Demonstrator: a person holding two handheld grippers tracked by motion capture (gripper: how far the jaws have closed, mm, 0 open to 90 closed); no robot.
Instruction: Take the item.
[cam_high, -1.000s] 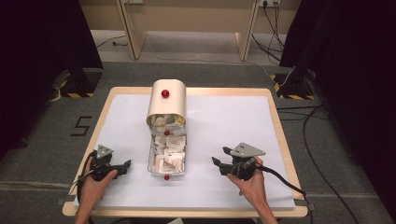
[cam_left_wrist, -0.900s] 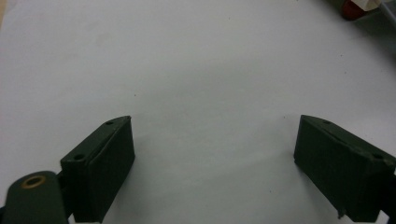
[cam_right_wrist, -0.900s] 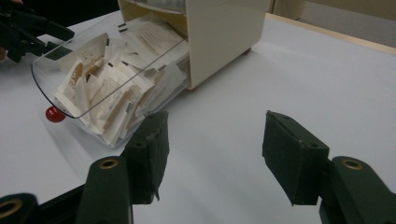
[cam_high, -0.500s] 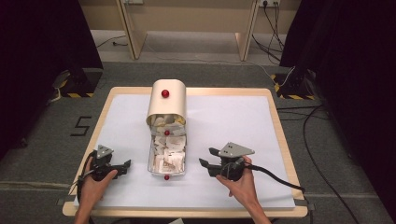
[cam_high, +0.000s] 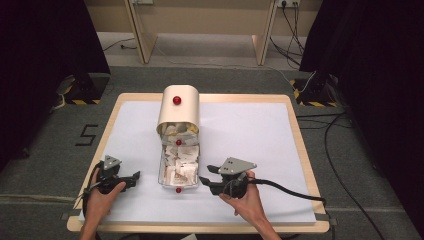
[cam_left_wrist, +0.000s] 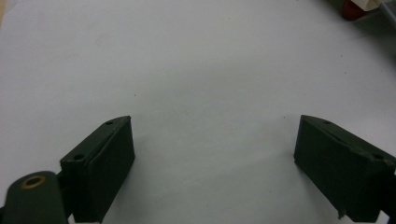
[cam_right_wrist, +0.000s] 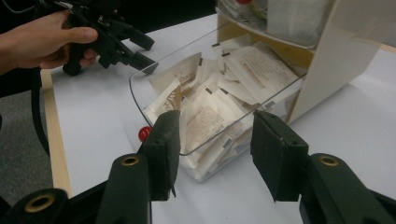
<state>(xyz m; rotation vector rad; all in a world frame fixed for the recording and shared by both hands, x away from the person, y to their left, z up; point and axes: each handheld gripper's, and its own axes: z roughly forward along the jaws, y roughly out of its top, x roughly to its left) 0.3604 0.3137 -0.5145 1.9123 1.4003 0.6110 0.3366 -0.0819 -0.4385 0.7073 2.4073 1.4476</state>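
My right gripper (cam_high: 204, 182) sits just beside the clear plastic drawer of white paper sachets (cam_right_wrist: 205, 105), its 2 jaws half apart and just closing, nothing pinched. My left gripper (cam_high: 135, 176) rests on the white table sheet (cam_high: 245, 130), jaws wide. Beyond stands the cream rounded box (cam_high: 178, 107).

Left gripper (cam_high: 131, 180) and right gripper (cam_high: 206, 181): black bodies, each topped by a grey three-cornered plate; blocky black fingers (cam_right_wrist: 164, 149) with brass-ringed pivot holes; black cable trailing lower right. Forearms bare, no sleeves.
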